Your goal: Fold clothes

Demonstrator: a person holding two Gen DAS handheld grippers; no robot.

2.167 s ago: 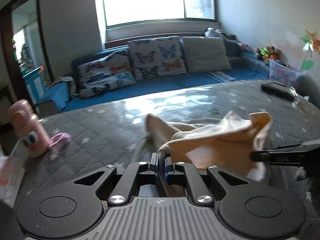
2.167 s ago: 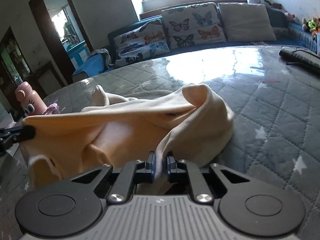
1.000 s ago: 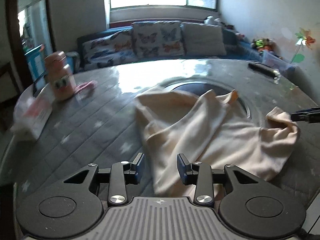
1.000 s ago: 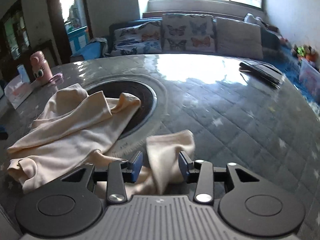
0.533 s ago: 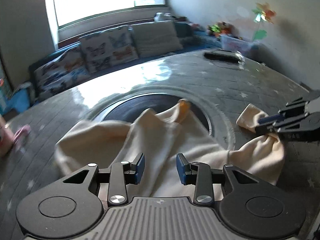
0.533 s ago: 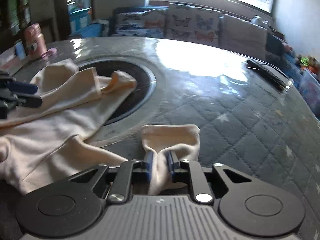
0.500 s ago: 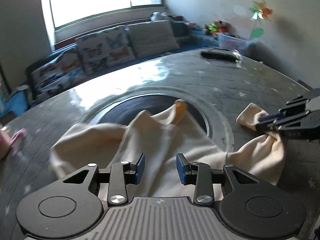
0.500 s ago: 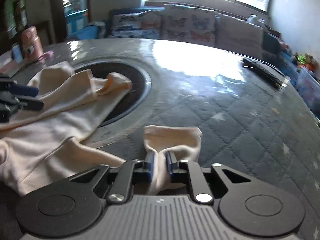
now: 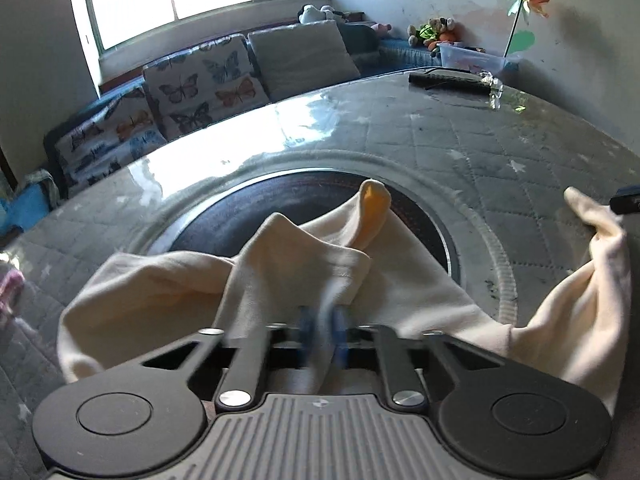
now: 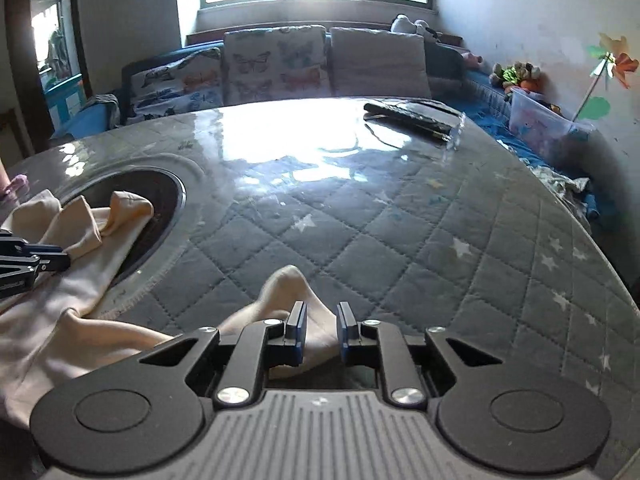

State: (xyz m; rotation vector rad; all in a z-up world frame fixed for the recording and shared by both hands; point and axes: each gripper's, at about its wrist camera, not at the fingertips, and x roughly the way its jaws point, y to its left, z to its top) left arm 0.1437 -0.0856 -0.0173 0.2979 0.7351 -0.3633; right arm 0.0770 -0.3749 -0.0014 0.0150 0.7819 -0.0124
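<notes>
The garment (image 9: 280,280) lies crumpled on the surface (image 10: 400,240), centre-left of frame. Left gripper (image 9: 322,330) fingers, blurred, appear closed on a fold; right gripper (image 10: 319,330) fingers stand open around a corner. Next: secure that corner before spreading.

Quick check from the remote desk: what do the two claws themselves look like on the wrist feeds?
Both match. The left claw and right claw have black linkage arms with silver pivot screws, blue finger pads, round black discs on each side, and a ribbed grey housing between them. No cables or sleeves show.

Left tongs (image 9: 320,330) nearly closed, blurred; right tongs (image 10: 319,326) parted.
</notes>
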